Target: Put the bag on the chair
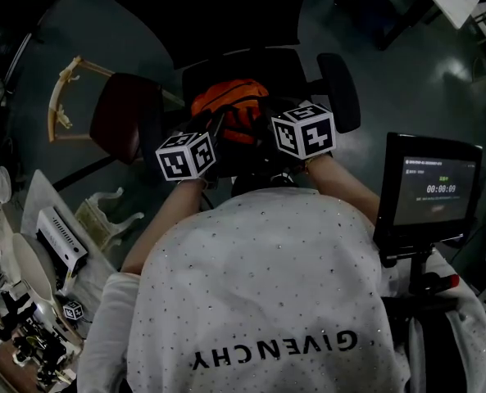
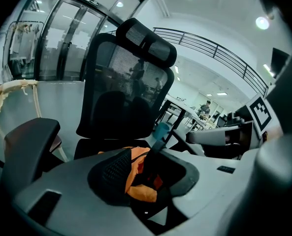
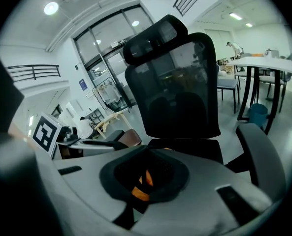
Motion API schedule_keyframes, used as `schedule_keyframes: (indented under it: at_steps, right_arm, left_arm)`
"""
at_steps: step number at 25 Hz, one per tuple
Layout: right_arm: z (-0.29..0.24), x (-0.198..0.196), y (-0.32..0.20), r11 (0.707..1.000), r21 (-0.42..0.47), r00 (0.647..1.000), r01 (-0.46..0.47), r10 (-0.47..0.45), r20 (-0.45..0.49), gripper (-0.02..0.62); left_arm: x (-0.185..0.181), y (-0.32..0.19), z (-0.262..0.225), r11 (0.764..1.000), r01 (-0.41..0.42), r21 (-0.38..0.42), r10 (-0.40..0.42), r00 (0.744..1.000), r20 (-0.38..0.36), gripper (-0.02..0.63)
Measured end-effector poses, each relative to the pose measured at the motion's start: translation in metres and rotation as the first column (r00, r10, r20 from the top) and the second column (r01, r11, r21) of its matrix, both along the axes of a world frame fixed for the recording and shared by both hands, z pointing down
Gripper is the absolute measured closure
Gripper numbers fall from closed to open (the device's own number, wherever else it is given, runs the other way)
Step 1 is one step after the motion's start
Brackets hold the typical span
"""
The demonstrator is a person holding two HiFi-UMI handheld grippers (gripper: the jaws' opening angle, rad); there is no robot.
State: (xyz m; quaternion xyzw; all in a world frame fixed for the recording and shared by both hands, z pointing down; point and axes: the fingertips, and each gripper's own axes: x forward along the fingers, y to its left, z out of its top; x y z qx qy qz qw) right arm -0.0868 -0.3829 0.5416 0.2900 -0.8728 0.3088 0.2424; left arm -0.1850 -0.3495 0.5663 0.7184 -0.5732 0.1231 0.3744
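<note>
Orange bag (image 1: 230, 103) with a black mesh panel lay on the seat of the mesh-backed office chair (image 1: 283, 65), well in from the front edge and between the two armrests. Both grippers met over it from the person's side, pointing down at a slant toward the seat.

In the left gripper view, the left gripper (image 2: 145, 173) had its jaws apart: orange fabric, mesh and a dark strap sat in the gap, but the pads did not seem to press on them, so that side read as released. In the right gripper view, the right gripper (image 3: 145, 178) looked different. Its jaws stood closer together, with mesh and a fold of orange filling the space between the pads, and it appeared clamped on the bag.

Judging by how things lay, the placing itself was all but done and the step in hand was the letting go. The bag seemed to carry its own weight on the cushion.

What remained, as I read it, was for the right jaws to part and for both tools to draw back and up toward the person. The loose strap between the left jaws was the thing to watch, since a snag there could drag the bag off the seat.
</note>
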Motion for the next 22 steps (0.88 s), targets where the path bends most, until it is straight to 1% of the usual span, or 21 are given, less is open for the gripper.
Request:
schedule_keyframes:
  at_steps: [3,6,8,9,13,15,18,22]
  right_arm:
    - [0.002,0.003,0.0,1.0,-0.008,1.0,-0.007,0.007,-0.002,0.594]
    - [0.004,0.005,0.001,1.0,-0.014,1.0,-0.01,0.01,-0.003,0.594]
    - [0.005,0.005,0.002,1.0,-0.022,1.0,-0.011,0.011,0.0,0.594]
    - [0.005,0.004,0.003,1.0,-0.028,1.0,-0.012,0.013,0.004,0.594]
    - [0.006,0.003,0.006,0.999,-0.04,1.0,-0.013,0.014,0.013,0.594]
    - [0.007,0.005,0.006,0.999,-0.04,1.0,-0.014,0.014,0.012,0.594]
    - [0.009,0.006,0.008,0.999,-0.042,1.0,-0.011,0.011,0.01,0.594]
    - [0.005,0.012,0.01,0.999,-0.034,1.0,0.002,-0.002,0.013,0.594]
  left_arm:
    - [0.005,0.0,-0.002,1.0,-0.015,0.012,0.015,1.0,-0.006,0.469]
    - [0.015,0.0,-0.004,0.998,-0.059,0.027,0.06,0.998,-0.012,0.469]
    - [0.023,0.002,-0.005,0.995,-0.094,0.03,0.095,0.995,-0.023,0.428]
    - [0.026,0.003,-0.005,0.994,-0.109,0.031,0.109,0.994,-0.03,0.419]
    - [0.035,0.006,-0.006,0.989,-0.141,0.043,0.144,0.988,-0.064,0.414]
    - [0.042,0.006,-0.008,0.986,-0.158,0.058,0.162,0.983,-0.086,0.322]
    - [0.049,0.007,-0.009,0.981,-0.181,0.07,0.186,0.979,-0.083,0.321]
    - [0.056,0.009,-0.013,0.982,-0.176,0.074,0.181,0.981,-0.071,0.321]
